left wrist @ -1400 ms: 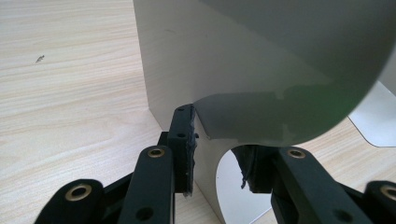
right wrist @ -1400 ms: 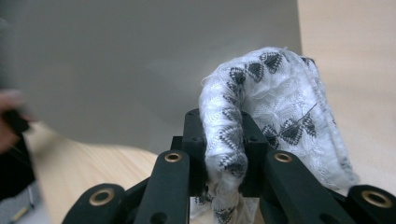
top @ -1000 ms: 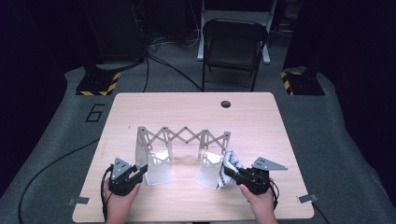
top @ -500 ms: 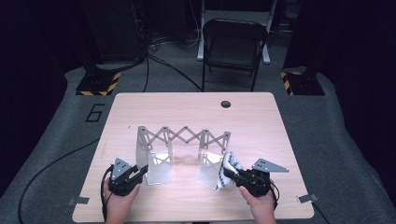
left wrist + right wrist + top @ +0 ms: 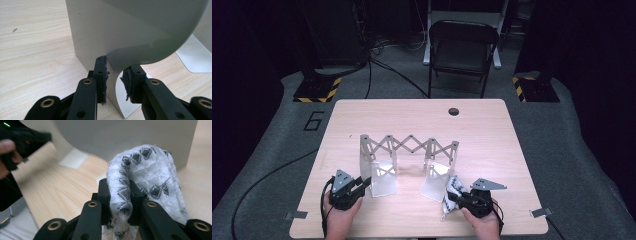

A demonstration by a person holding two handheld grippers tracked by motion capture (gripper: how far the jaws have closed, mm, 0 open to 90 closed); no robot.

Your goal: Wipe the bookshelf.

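A metal scissor-lattice rack [image 5: 409, 146] stands mid-table on two pale curved sheet feet. The lower edge of the left foot [image 5: 382, 181] lies between the jaws of my left gripper [image 5: 364, 184]. In the left gripper view the thin sheet [image 5: 100, 30] runs through the gap of this gripper [image 5: 115, 75]; the jaws have just been closing, and space still shows beside the right pad [image 5: 128, 82]. My right gripper [image 5: 453, 201] is shut on a white cloth with a black pattern [image 5: 452, 191] beside the right foot [image 5: 434, 182]. In the right gripper view the cloth [image 5: 150, 170] bulges over that gripper [image 5: 120, 197].
A black folding chair [image 5: 462, 47] stands beyond the table's far edge, near a round hole [image 5: 454, 111] in the tabletop. Yellow-black striped bases [image 5: 318, 91] sit on the floor at both far corners. The other hand and its gripper [image 5: 25, 140] show in the right gripper view.
My right hand with the cloth has shifted slightly toward the table's near edge. The left hand has stayed where it was.
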